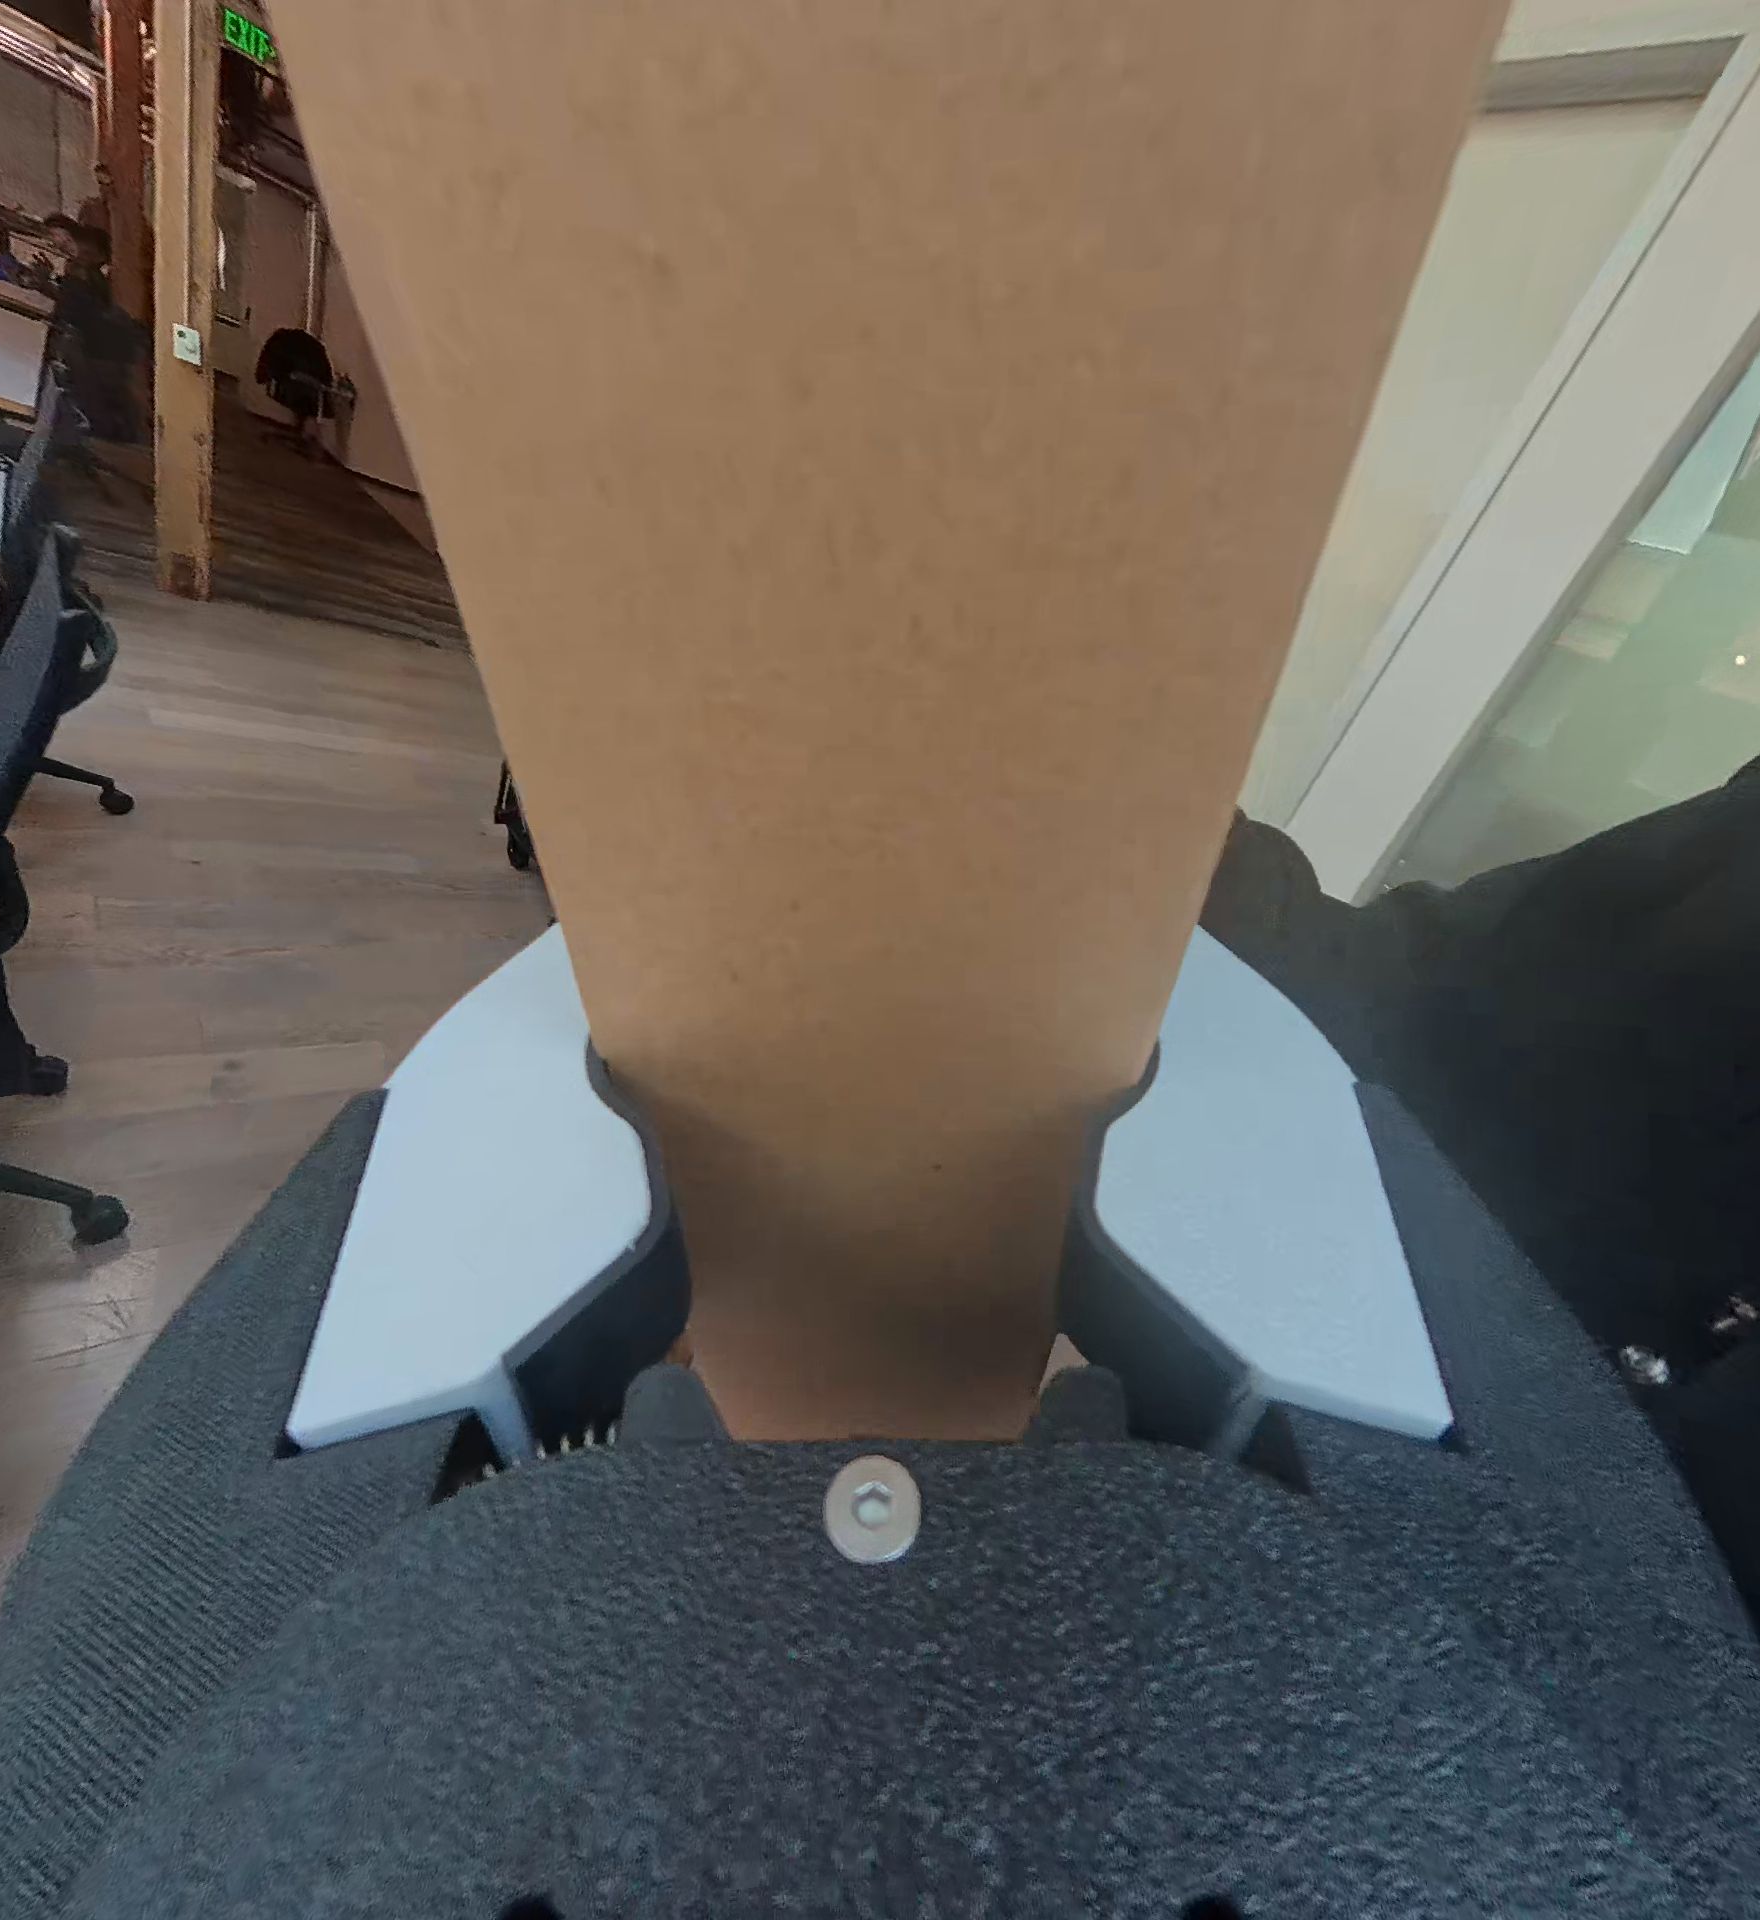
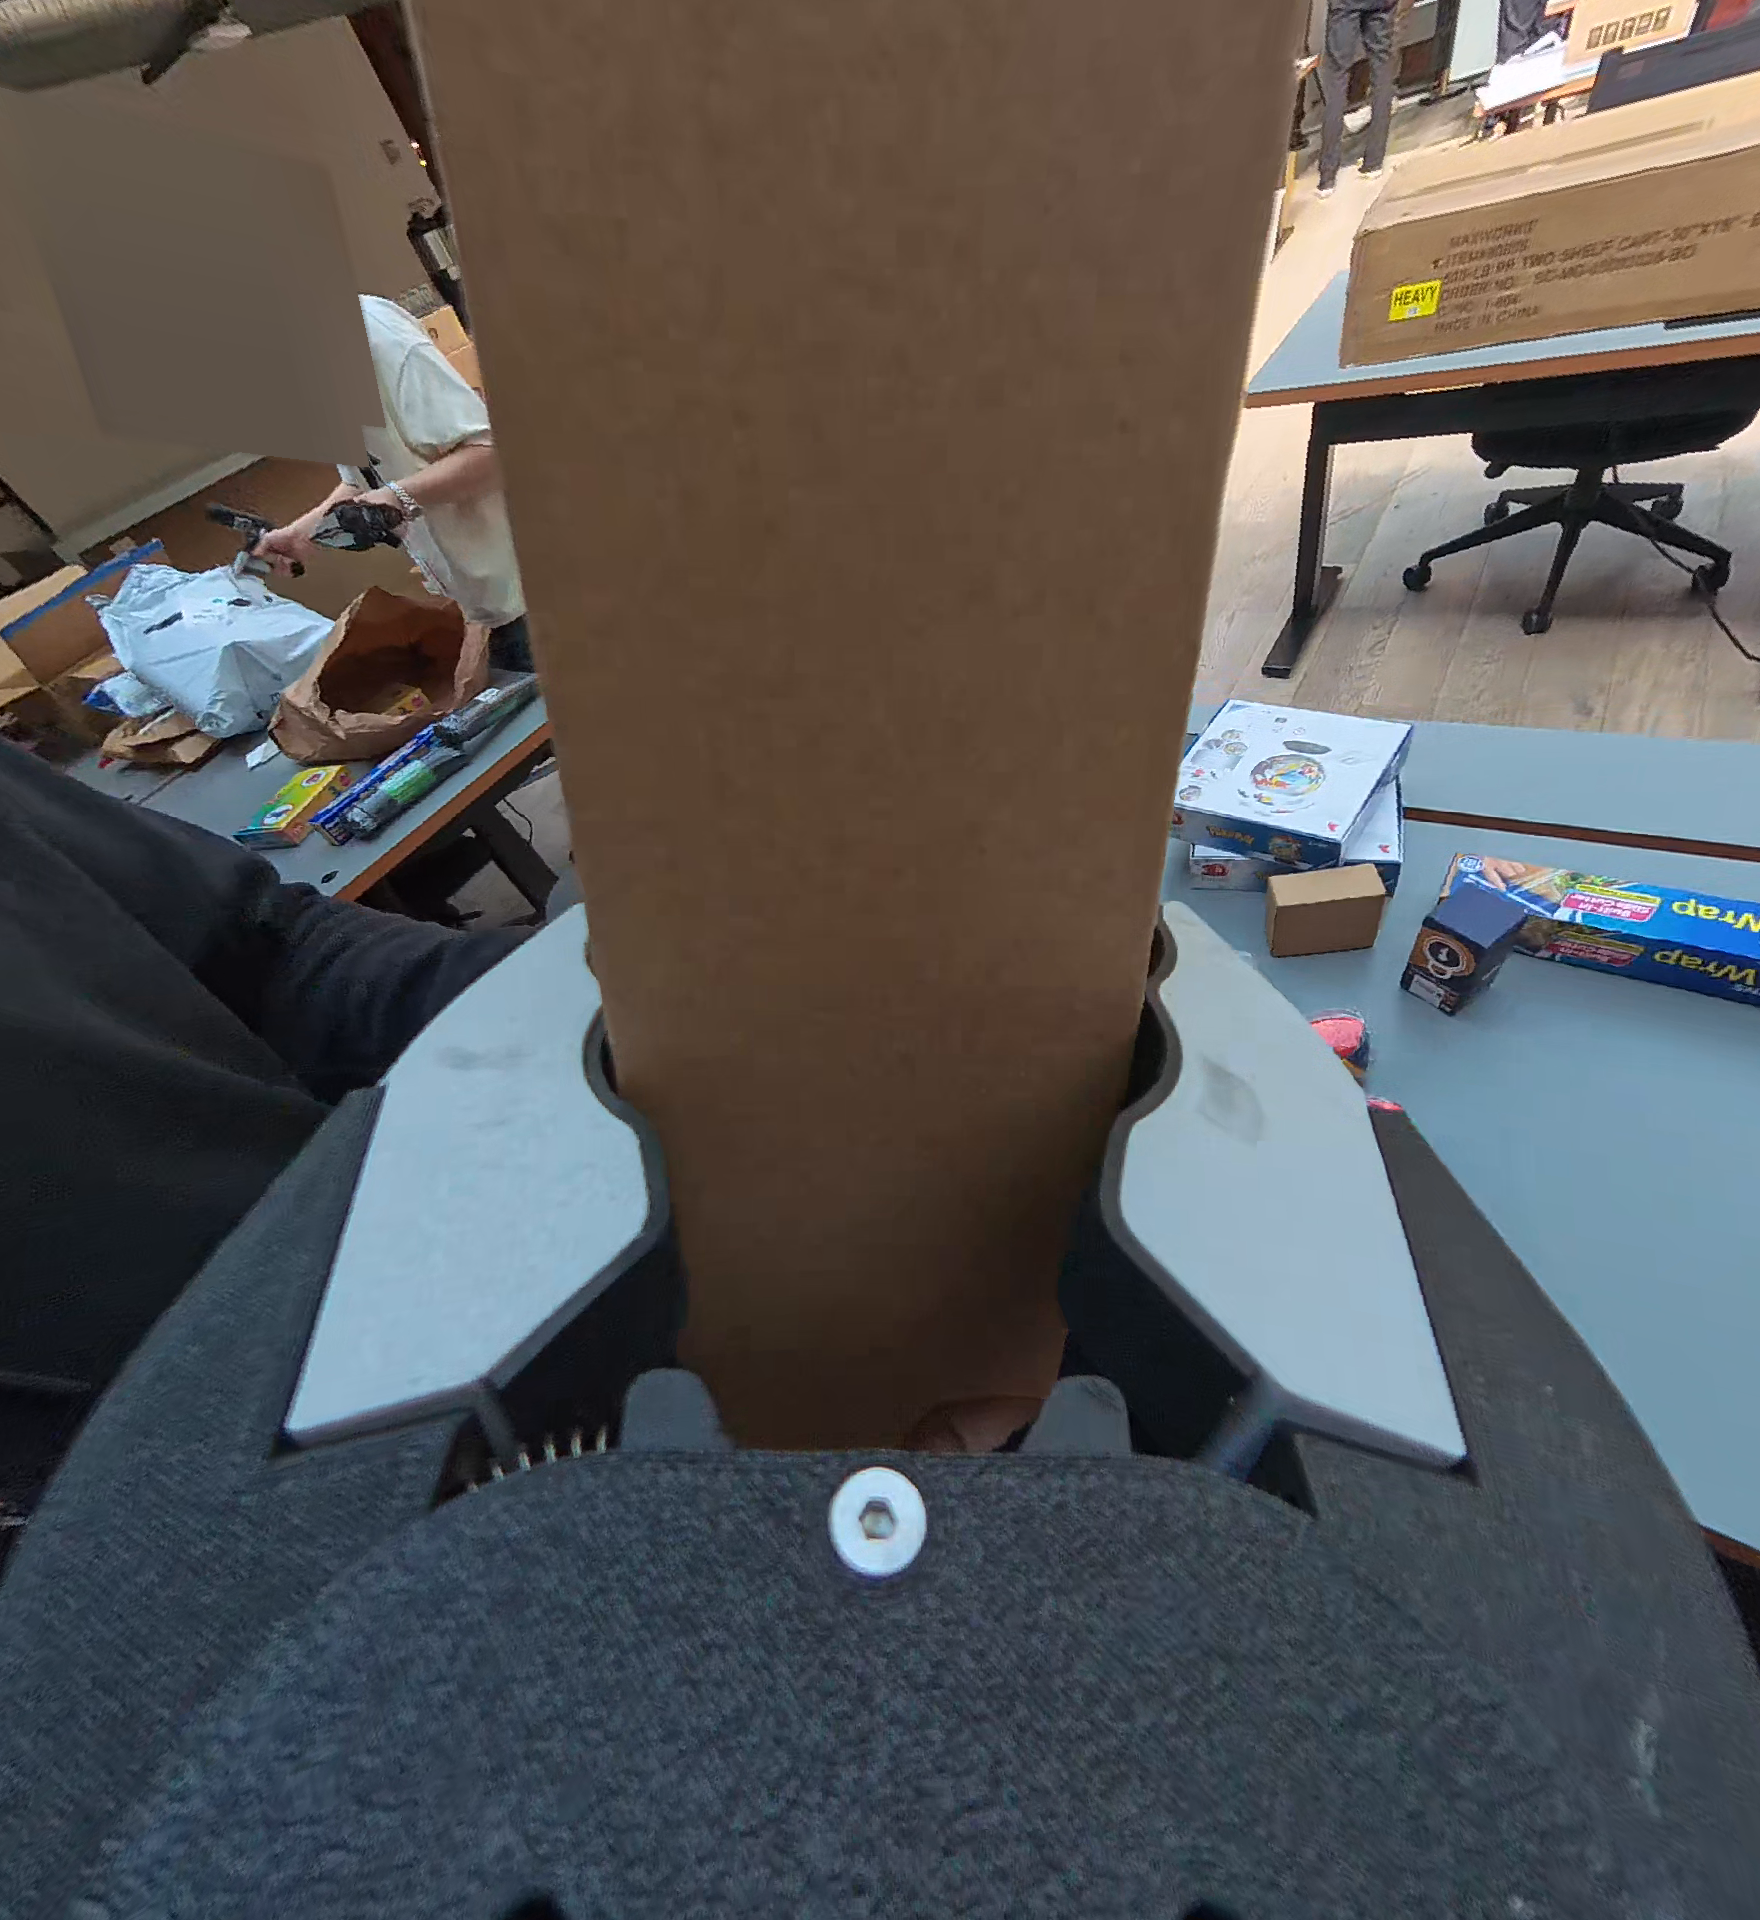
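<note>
In the left wrist view a long brown cardboard box (image 1: 855, 520) runs up from between the fingers and fills the middle of the frame. My left gripper (image 1: 876, 987) is shut on it, with both white fingers (image 1: 502, 1195) pressed against its sides. In the right wrist view the same kind of brown cardboard box (image 2: 855, 520) stands between the fingers. My right gripper (image 2: 874, 935) is shut on it, its grey fingers (image 2: 1260, 1195) against both sides. The far ends of the cardboard are out of frame. A dark sleeve (image 1: 1582, 1039) lies beside the left gripper.
A grey table (image 2: 1582, 1143) at right bears a long blue box (image 2: 1665, 935), a small cardboard box (image 2: 1323, 907), a small dark box (image 2: 1458, 951) and stacked toy boxes (image 2: 1291, 790). A person (image 2: 429, 436) works at a cluttered table on the left. Office chairs (image 1: 24, 707) and a wooden post (image 1: 185, 312) stand on the wood floor. The gap from one gripper's tips to the other's is roughly 6 centimeters.
</note>
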